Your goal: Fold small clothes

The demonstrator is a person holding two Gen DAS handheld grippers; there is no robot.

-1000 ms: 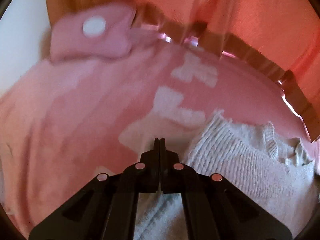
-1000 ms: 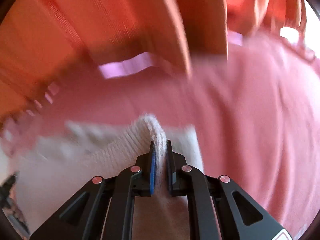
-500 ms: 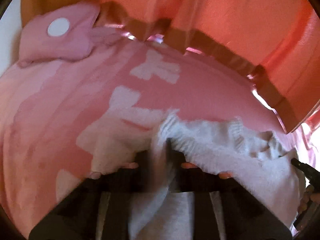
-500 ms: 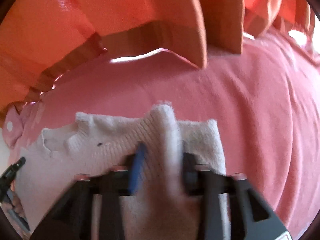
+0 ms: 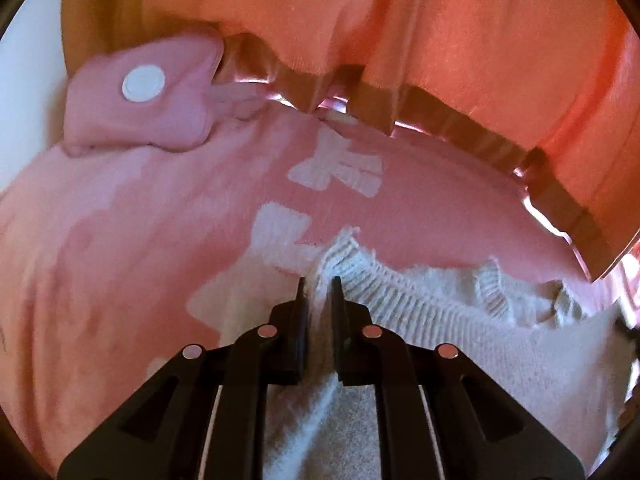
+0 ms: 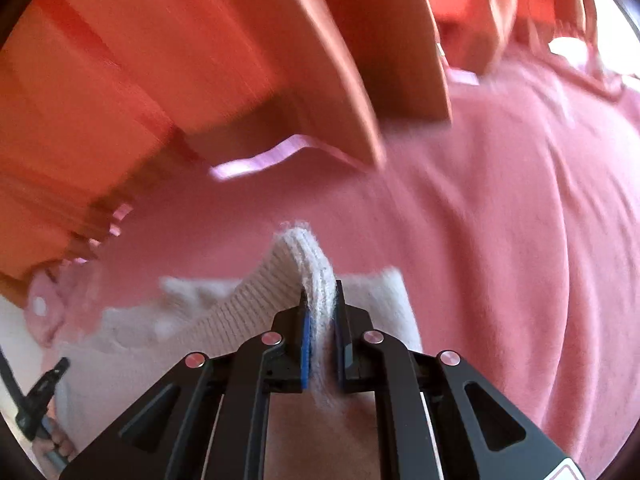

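Note:
A small cream knitted sweater (image 5: 460,340) lies on a pink bedspread (image 5: 120,240) with white patches. My left gripper (image 5: 319,285) is shut on the sweater's ribbed edge at one corner. In the right wrist view, my right gripper (image 6: 320,288) is shut on another ribbed edge of the sweater (image 6: 256,304), which bunches up between the jaws and is raised a little off the bed. The rest of the sweater spreads between the two grippers. The left gripper's handle (image 6: 36,400) shows at the lower left of the right wrist view.
A pink cushion (image 5: 140,100) with a white dot lies at the far left of the bed. Orange curtains (image 5: 440,32) hang behind the bed, and also fill the top of the right wrist view (image 6: 160,60). Pink bedspread (image 6: 520,240) stretches to the right.
Both grippers have moved with the sweater; the right one has lifted its pinched ribbed edge again, and the left one now clearly holds the ribbed corner it closed on.

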